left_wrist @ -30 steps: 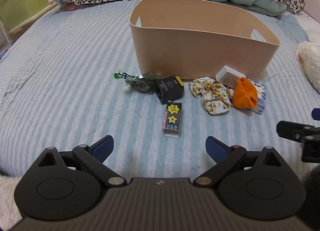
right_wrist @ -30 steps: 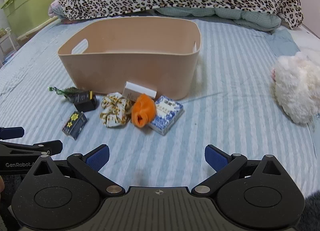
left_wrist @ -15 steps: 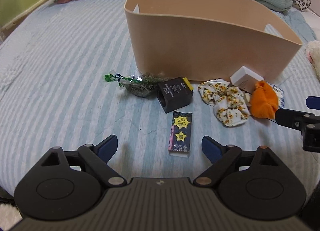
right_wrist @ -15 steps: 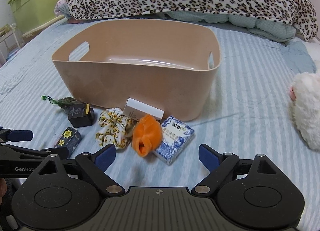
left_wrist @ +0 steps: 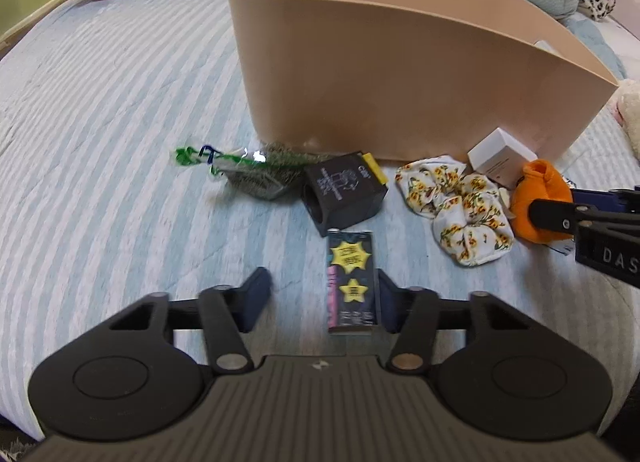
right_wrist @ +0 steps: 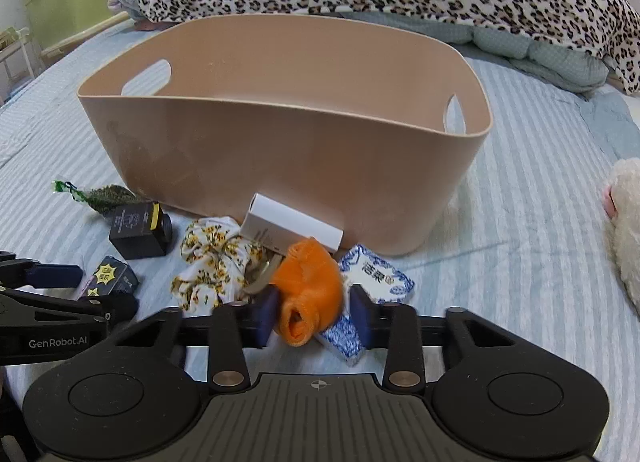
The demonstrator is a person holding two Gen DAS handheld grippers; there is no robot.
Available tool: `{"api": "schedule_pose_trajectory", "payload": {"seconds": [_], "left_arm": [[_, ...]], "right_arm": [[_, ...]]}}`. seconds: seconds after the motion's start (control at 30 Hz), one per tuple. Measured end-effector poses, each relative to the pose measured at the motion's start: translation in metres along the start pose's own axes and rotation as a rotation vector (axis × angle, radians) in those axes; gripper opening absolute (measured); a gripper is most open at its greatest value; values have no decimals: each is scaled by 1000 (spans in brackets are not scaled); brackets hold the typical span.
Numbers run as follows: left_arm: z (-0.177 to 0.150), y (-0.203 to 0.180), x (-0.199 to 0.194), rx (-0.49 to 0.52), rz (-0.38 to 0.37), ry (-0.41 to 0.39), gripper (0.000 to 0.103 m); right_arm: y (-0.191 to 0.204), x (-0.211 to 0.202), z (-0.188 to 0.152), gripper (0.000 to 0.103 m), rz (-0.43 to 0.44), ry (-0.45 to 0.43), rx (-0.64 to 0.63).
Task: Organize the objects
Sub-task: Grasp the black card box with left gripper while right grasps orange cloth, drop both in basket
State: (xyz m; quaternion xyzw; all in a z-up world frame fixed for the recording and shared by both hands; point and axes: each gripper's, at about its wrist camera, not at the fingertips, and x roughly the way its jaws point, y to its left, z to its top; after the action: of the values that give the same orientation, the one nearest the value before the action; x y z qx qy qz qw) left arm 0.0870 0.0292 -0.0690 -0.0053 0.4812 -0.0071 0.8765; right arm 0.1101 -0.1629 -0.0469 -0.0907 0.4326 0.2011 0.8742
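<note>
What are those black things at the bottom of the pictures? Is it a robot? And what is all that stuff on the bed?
No robot: a person holds a claw in each hand, and a camera on each claw looks forward. The left claw is open around a small dark box with yellow stars. The right claw is open around an orange cloth. Neither holds anything yet. On the striped bed stand a big tan tub, a black box, a flowery scrunchie and a white box.

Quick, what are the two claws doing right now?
Left claw: open, around the small dark box, not squeezing it.
Right claw: open, around the orange cloth, not gripping yet.
</note>
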Motion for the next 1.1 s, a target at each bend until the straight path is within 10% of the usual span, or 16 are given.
{"api": "schedule_pose_trajectory", "payload": {"seconds": [0.13,0.6,1.1], "left_arm": [[-4,-2,-4,6,-27,-5,25],[4,6,-50,-30,-30,-74,25],[96,11,-90,-4,61,-302,25]], "right_arm": [[-2,0,-1,14,15,-13,9],[-23,-47,11,10,77,-104,118],[-53,-84,71,10,32,-301,162]]}}
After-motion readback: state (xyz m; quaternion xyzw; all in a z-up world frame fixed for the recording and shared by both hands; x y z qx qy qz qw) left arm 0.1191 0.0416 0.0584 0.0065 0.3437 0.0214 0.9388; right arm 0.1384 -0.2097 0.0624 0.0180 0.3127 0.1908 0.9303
